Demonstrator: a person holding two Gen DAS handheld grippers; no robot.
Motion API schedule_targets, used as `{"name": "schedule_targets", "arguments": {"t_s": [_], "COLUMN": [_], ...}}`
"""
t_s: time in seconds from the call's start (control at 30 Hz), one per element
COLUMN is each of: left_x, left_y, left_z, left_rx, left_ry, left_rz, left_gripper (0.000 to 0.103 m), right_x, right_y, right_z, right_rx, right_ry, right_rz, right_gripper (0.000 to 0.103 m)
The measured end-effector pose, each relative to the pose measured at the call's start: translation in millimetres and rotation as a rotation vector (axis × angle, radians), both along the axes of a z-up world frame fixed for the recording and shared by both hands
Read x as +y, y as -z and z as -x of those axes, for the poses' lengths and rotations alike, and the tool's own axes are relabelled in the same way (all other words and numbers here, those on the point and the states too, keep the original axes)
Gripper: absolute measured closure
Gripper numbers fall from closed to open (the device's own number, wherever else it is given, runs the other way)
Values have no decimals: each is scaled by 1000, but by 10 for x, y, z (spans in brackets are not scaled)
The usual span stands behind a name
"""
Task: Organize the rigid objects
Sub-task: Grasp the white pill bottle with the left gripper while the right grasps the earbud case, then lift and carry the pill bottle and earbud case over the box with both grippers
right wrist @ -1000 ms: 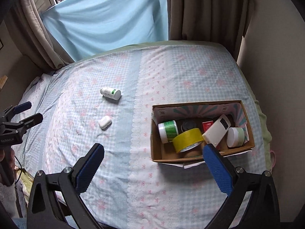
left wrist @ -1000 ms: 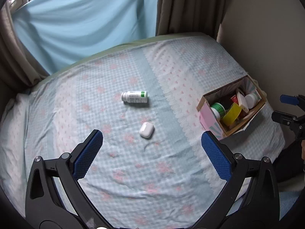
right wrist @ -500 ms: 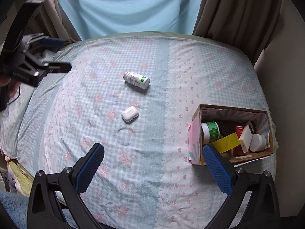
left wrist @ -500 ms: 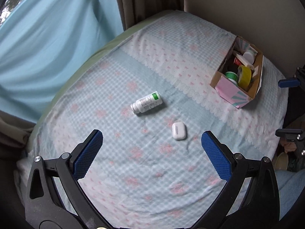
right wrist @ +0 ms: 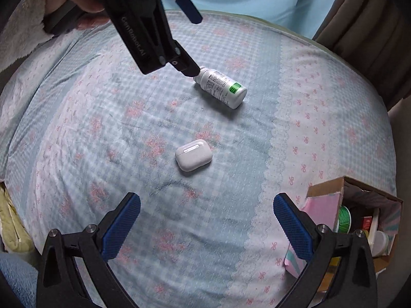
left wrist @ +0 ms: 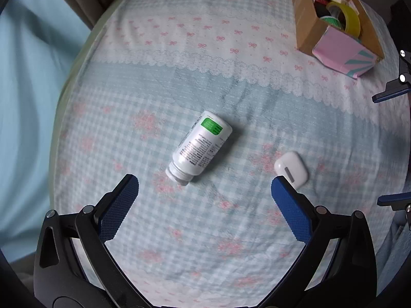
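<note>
A white pill bottle (left wrist: 199, 146) with a green label lies on its side on the checked bedsheet (left wrist: 231, 231), cap end toward my left gripper (left wrist: 204, 188), which is open and empty just short of it. A white earbuds case (left wrist: 291, 170) lies beside the left gripper's right finger. In the right wrist view the bottle (right wrist: 222, 90) lies beyond the earbuds case (right wrist: 194, 155), and the left gripper's body (right wrist: 143, 23) hangs over the bottle's cap. My right gripper (right wrist: 206, 205) is open and empty, a little short of the case.
A cardboard box (left wrist: 308, 23) with pink flaps holds yellow tape, a green-lidded jar and other items at the far right of the bed; it also shows in the right wrist view (right wrist: 359, 220). Blue fabric (left wrist: 28, 82) and brown curtains (right wrist: 364, 25) border the bed.
Both grippers have dropped closer to the bed. The left one has closed in on the bottle, the right one on the earbuds case. Both stay open.
</note>
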State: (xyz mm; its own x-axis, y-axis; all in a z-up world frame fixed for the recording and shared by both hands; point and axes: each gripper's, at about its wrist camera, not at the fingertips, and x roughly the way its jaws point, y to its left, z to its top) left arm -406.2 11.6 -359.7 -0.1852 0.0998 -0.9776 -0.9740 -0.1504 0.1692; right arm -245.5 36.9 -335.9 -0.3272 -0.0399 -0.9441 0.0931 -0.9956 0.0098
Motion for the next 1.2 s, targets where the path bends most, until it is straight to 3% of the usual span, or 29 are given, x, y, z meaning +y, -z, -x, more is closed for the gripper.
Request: {"name": "schedule_targets", "arguments": {"t_s": [0.2,0.3,0.6,0.73,0.83,0.97,1.2], "left_x": [207,279,310,328,376,402,344], "left_y": [538,723,1172,1208,1175,1178,1115], "left_z": [169,145,208,231,216,173,212], "left_rx": [-44,-65,-97,-121,-134,-117,-161], "left_ry": [148,221,327,335,340,366,332], "left_rz": [79,94,188,187,183,207,225], "left_gripper": [4,4,26,29,33,49,52], "right_x": [-113,-161,-230,-292,-305,-285,-268], "right_y": [539,795,1160,1204,1177,1155,1113], "right_z": [383,508,723,752,744,740,724], "right_rx": [-19,-36,-33,-20,-10,-18,-22], "right_ry": [-42,-63,-126,-185,-208,-204,-176], "right_rz": [20,21,61,43,29,14,24], "right_gripper": [1,11,15,17,29,44,46]}}
